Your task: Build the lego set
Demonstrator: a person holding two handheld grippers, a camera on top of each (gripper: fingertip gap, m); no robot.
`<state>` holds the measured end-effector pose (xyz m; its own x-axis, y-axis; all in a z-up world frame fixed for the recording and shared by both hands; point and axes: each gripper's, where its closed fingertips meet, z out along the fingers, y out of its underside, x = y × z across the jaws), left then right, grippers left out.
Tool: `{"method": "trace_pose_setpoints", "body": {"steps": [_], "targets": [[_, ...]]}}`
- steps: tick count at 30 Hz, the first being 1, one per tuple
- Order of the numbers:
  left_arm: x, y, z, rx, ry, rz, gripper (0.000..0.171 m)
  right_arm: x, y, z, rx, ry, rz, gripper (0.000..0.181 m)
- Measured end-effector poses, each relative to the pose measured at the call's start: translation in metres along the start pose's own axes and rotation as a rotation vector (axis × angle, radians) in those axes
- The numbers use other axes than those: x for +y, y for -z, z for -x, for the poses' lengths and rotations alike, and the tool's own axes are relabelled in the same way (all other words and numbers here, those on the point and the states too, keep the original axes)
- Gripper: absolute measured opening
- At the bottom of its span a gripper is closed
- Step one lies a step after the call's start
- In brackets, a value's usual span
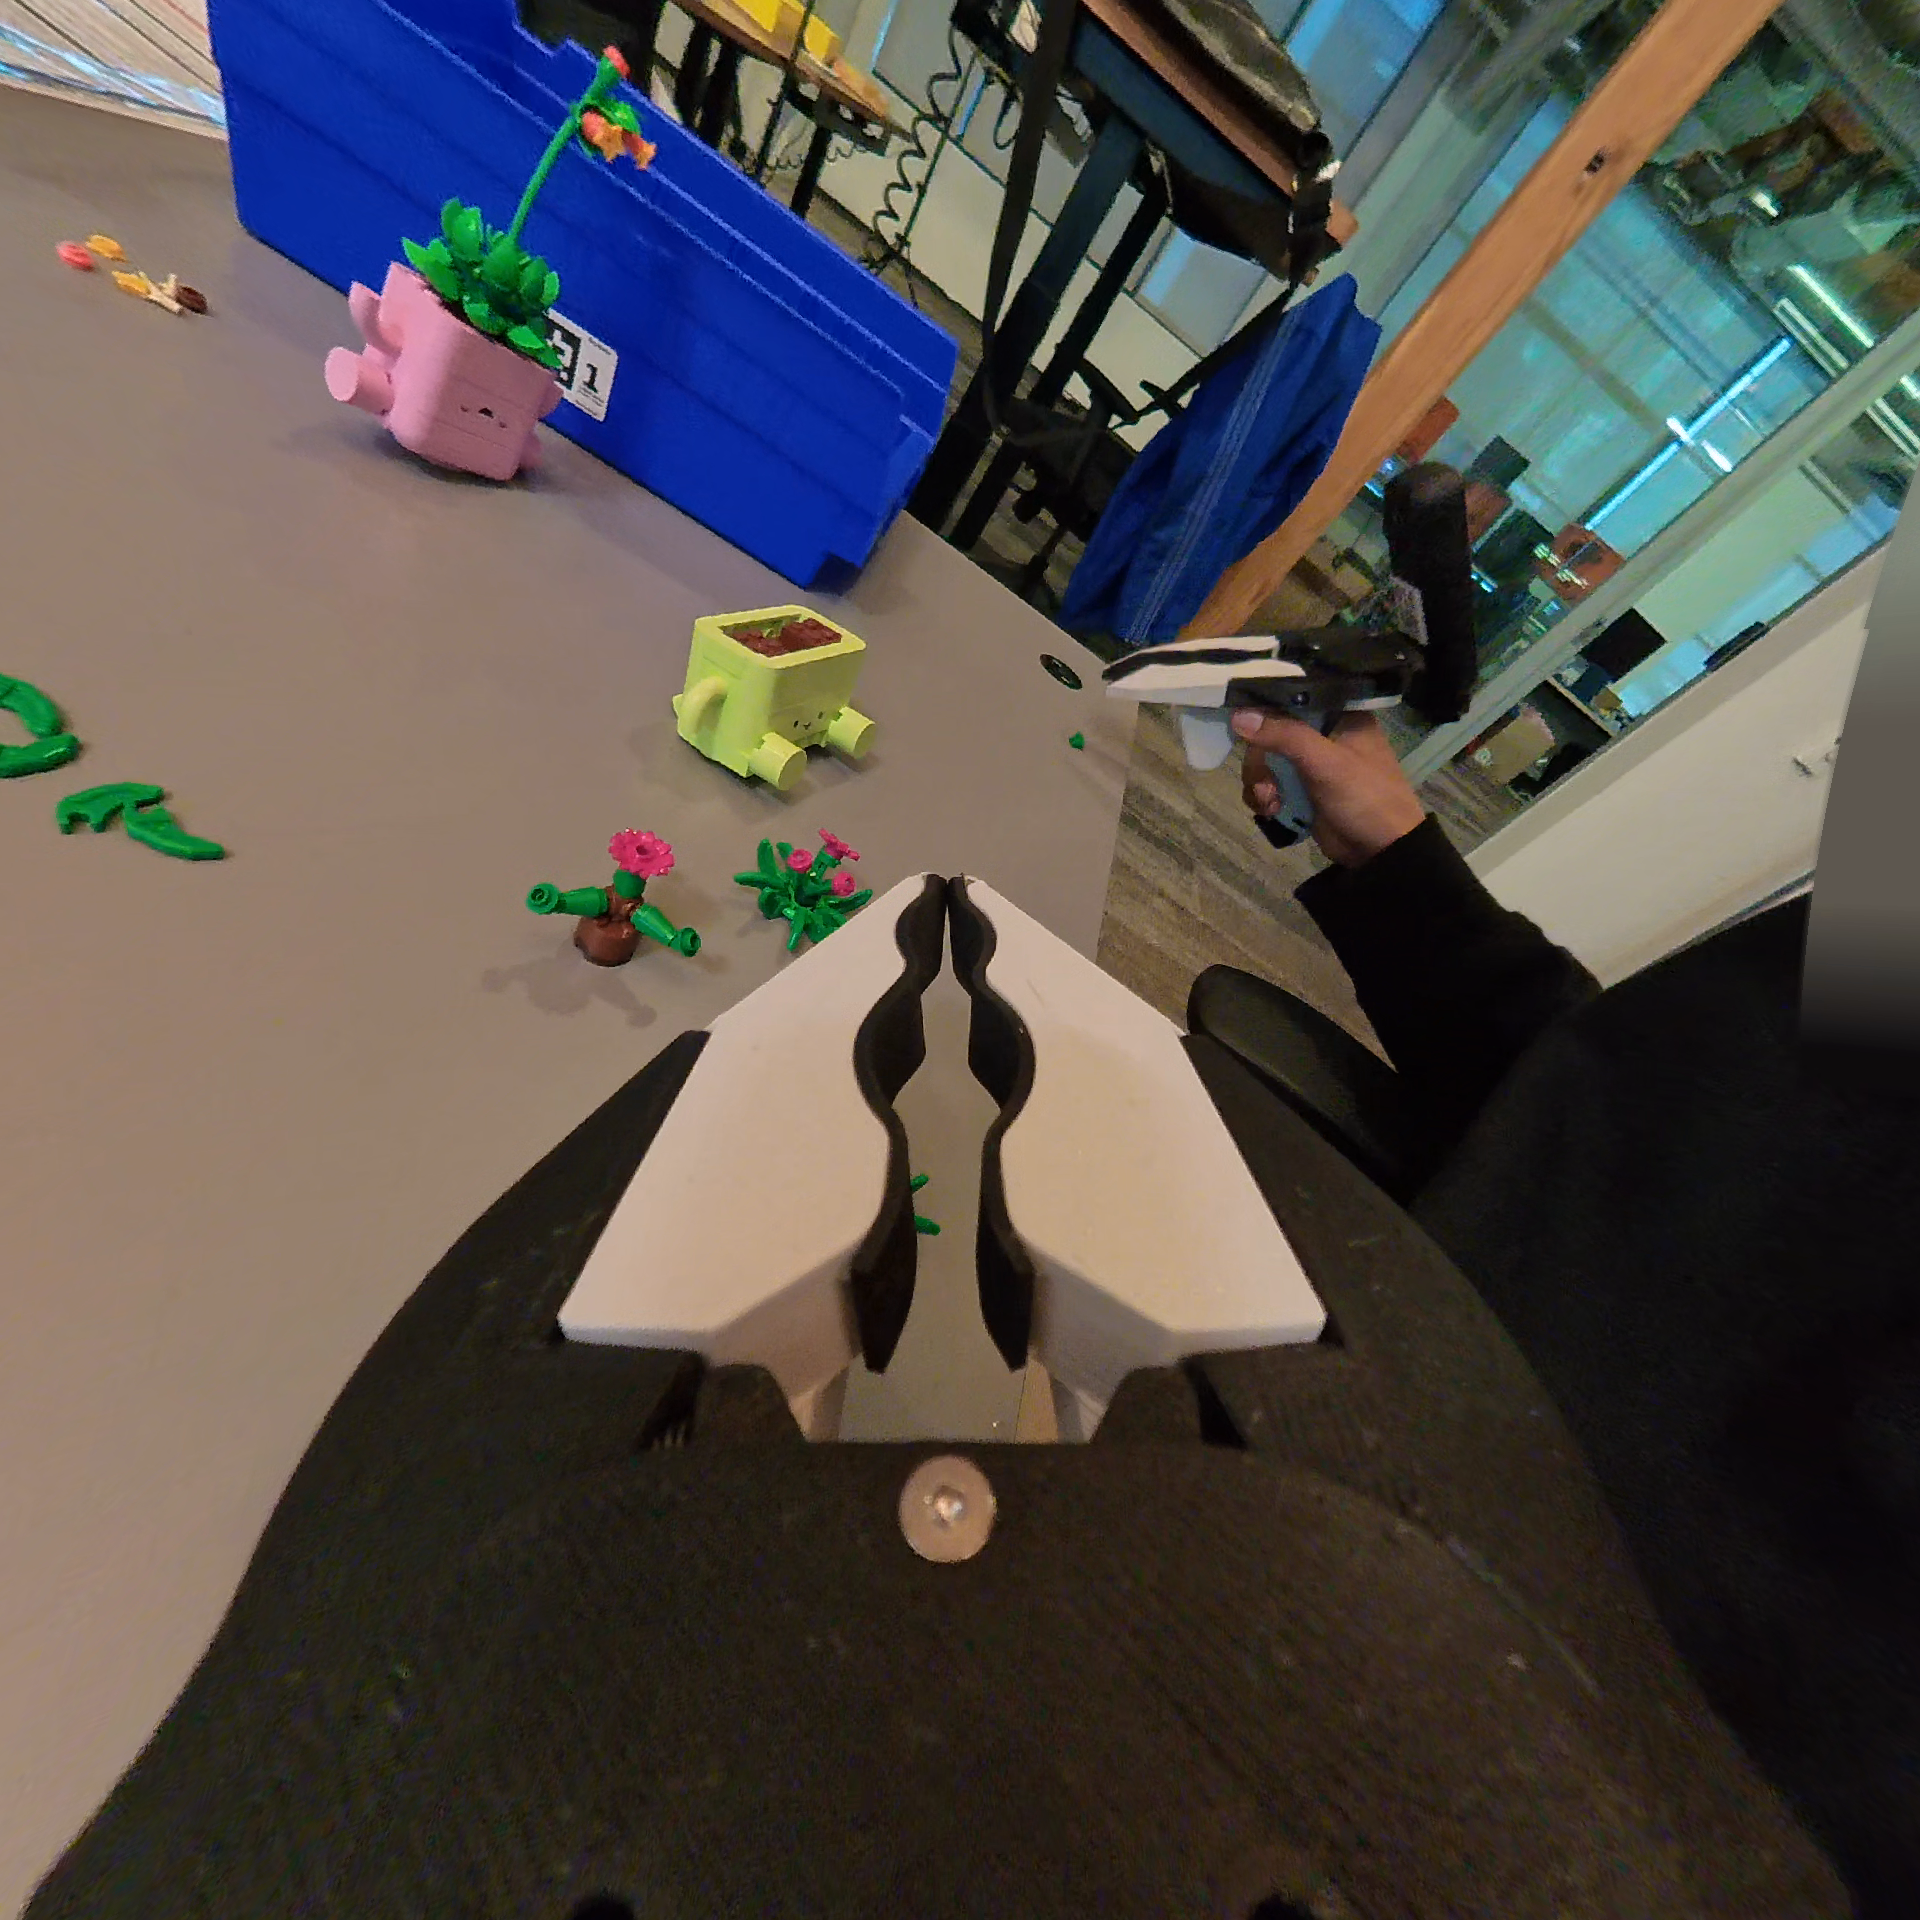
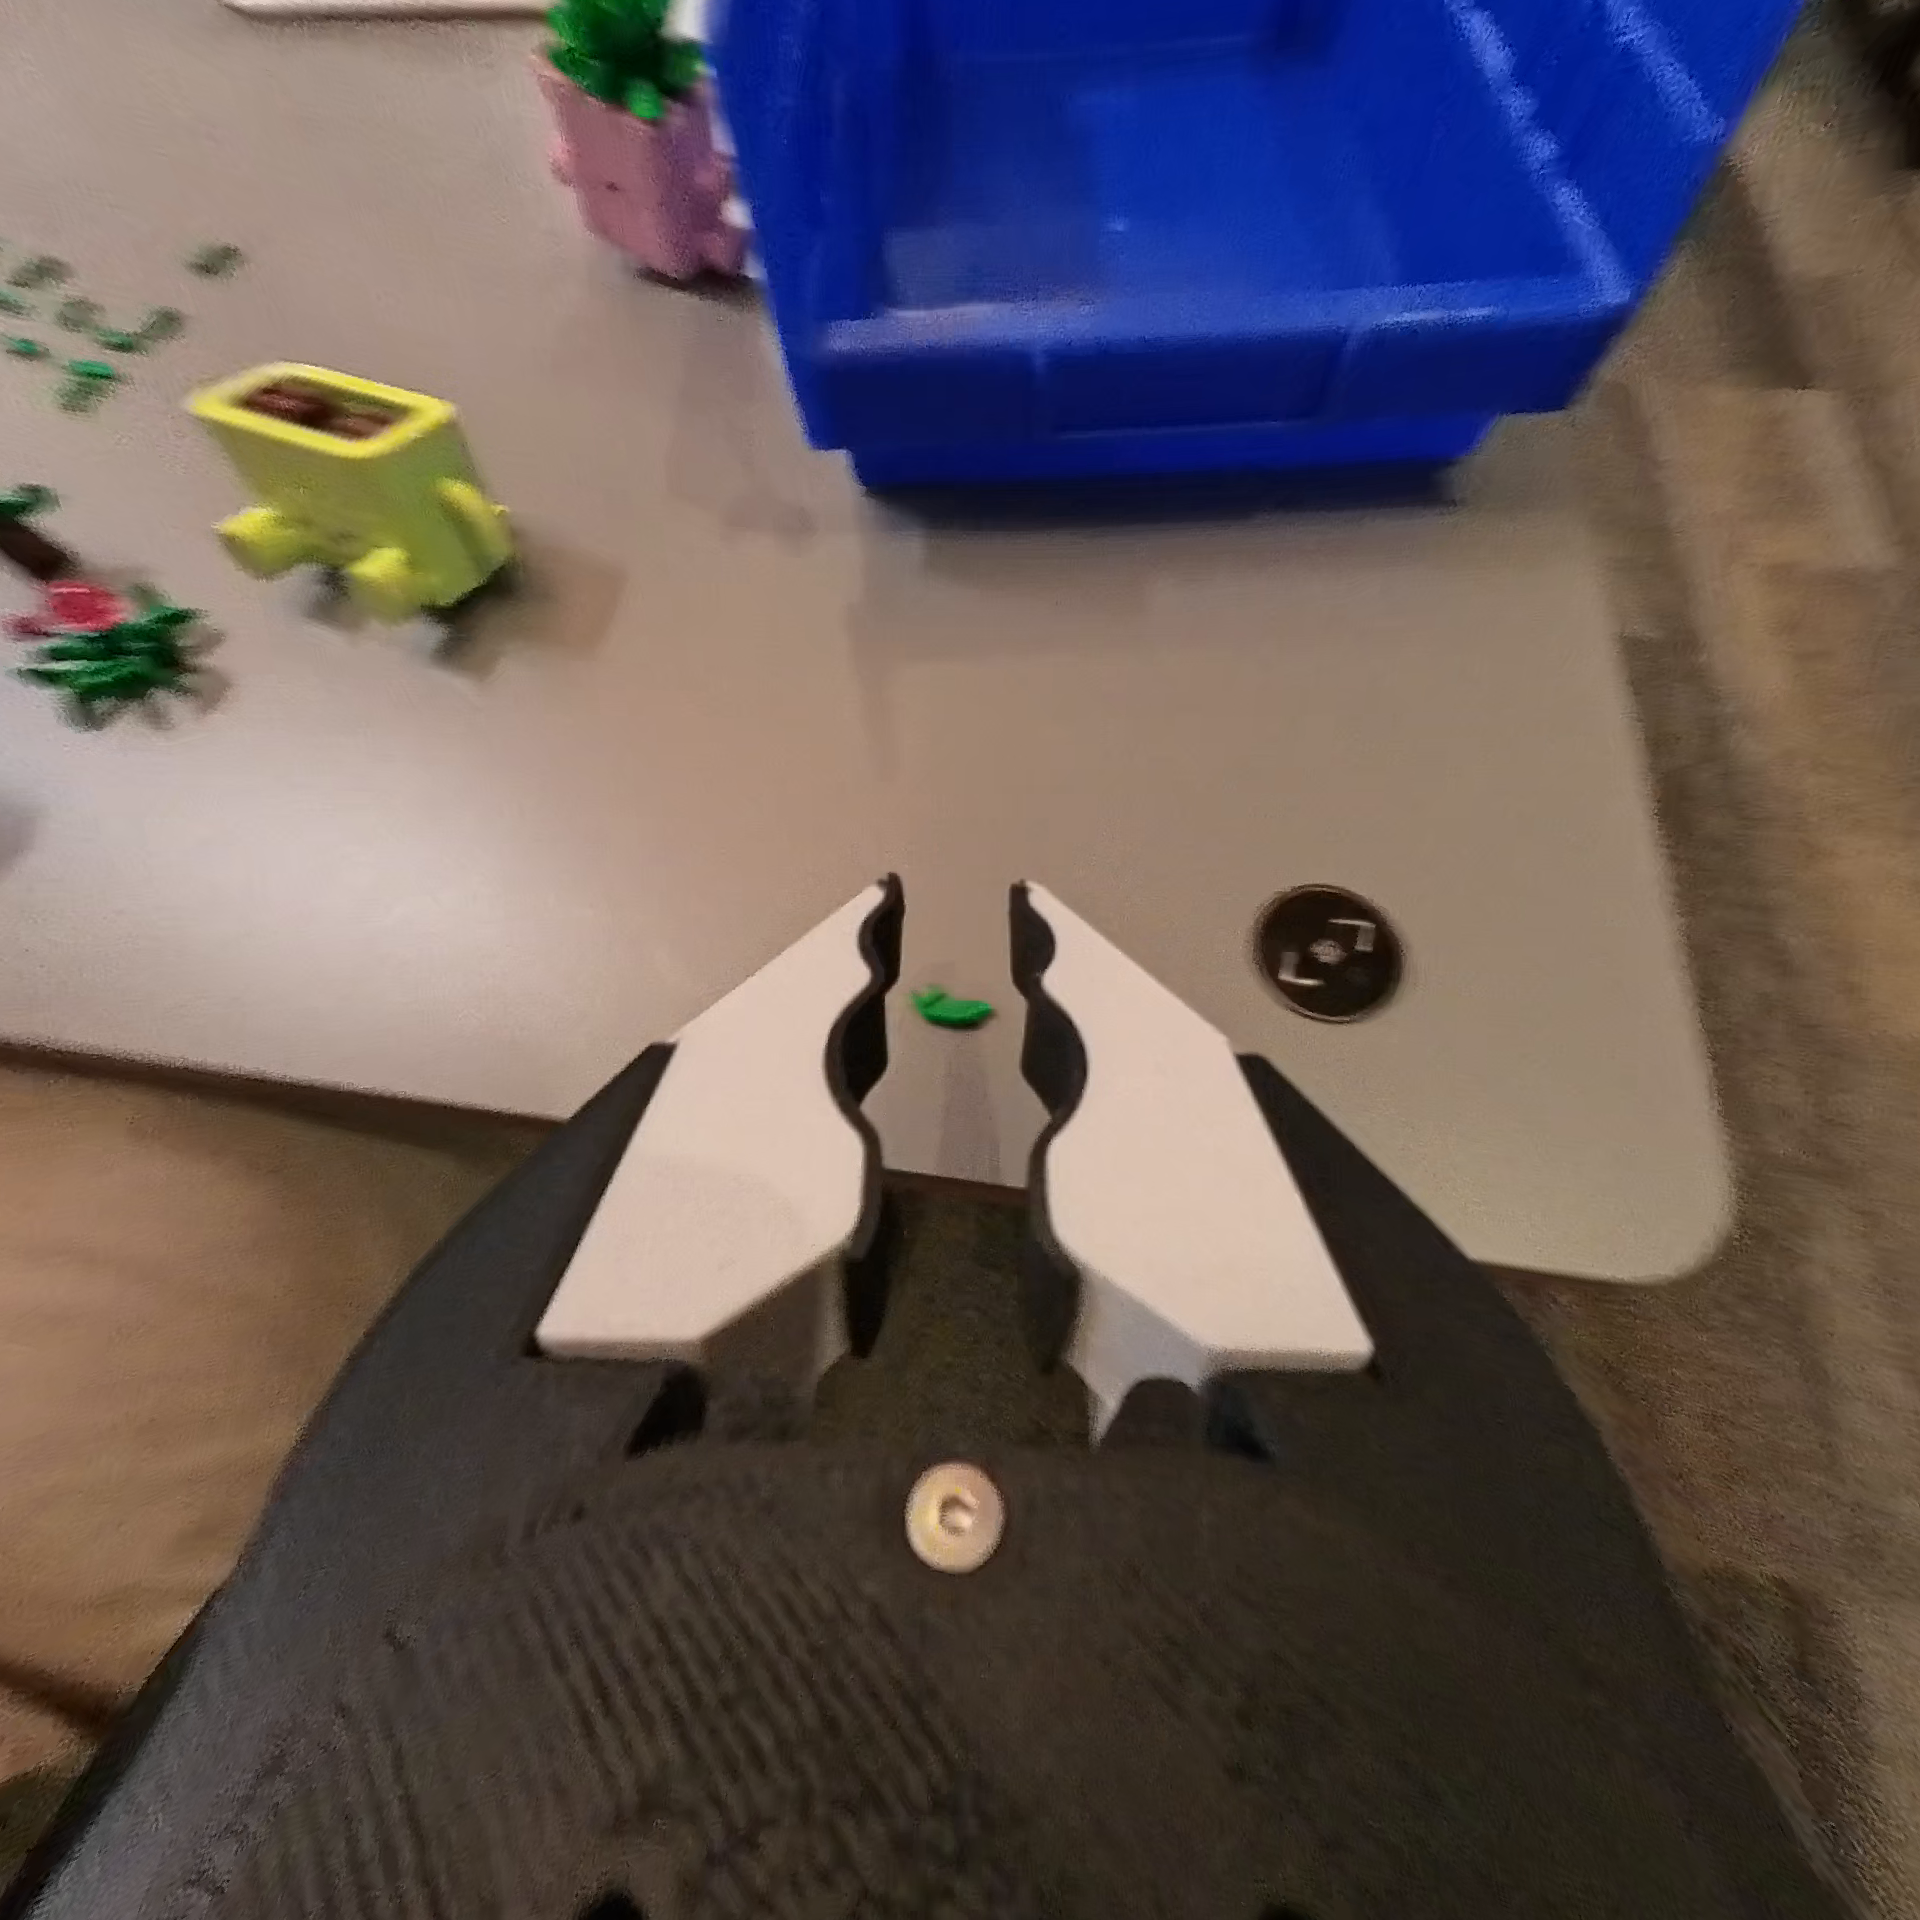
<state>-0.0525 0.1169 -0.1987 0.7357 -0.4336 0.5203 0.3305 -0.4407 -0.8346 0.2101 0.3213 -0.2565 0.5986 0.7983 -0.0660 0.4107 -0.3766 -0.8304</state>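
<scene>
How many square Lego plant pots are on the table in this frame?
2. The pink pot, already planted, stands against the blue bin. The lime-green pot, with only brown soil, stands mid-table. Others may lie outside the views.

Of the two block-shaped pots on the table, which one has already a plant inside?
The pink pot, beside the blue bin: green leaves and a tall flower stem rise from it. The yellow-green pot shows only brown soil pieces on top.

Both wrist views look forward over the worktop (image 1: 312,1143); they share the yellow pot (image 1: 769,691) (image 2: 353,488), at 11 o'clock in both.
</scene>
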Motion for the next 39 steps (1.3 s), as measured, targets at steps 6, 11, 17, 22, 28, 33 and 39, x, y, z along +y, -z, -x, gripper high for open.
{"method": "trace_pose_setpoints", "body": {"steps": [6, 11, 17, 22, 28, 33, 39], "targets": [[0.000, -0.003, -0.003, 0.016, -0.001, 0.007, 0.000, 0.023, -0.007, 0.003, -0.087, 0.071, 0.012, 0.023], [-0.001, -0.005, -0.004, 0.009, -0.010, 0.006, 0.000, 0.031, -0.018, 0.003, -0.135, 0.100, 0.074, 0.025], [0.003, -0.003, -0.007, 0.006, -0.016, 0.012, 0.000, 0.036, -0.012, 0.008, -0.174, 0.226, 0.123, 0.033], [0.003, -0.001, -0.007, 0.012, -0.003, 0.003, 0.000, 0.039, -0.009, 0.011, -0.264, 0.272, 0.156, 0.020], [0.005, -0.001, -0.010, 0.012, -0.005, 0.007, 0.000, 0.036, -0.017, 0.036, -0.292, 0.314, 0.172, 0.004], [0.006, -0.001, -0.012, 0.016, -0.009, 0.009, 0.000, 0.032, -0.025, 0.049, -0.300, 0.296, 0.161, 0.011], [0.006, -0.002, -0.014, 0.032, -0.002, 0.006, 0.000, 0.030, -0.031, 0.069, -0.359, 0.305, 0.172, 0.003]]}}
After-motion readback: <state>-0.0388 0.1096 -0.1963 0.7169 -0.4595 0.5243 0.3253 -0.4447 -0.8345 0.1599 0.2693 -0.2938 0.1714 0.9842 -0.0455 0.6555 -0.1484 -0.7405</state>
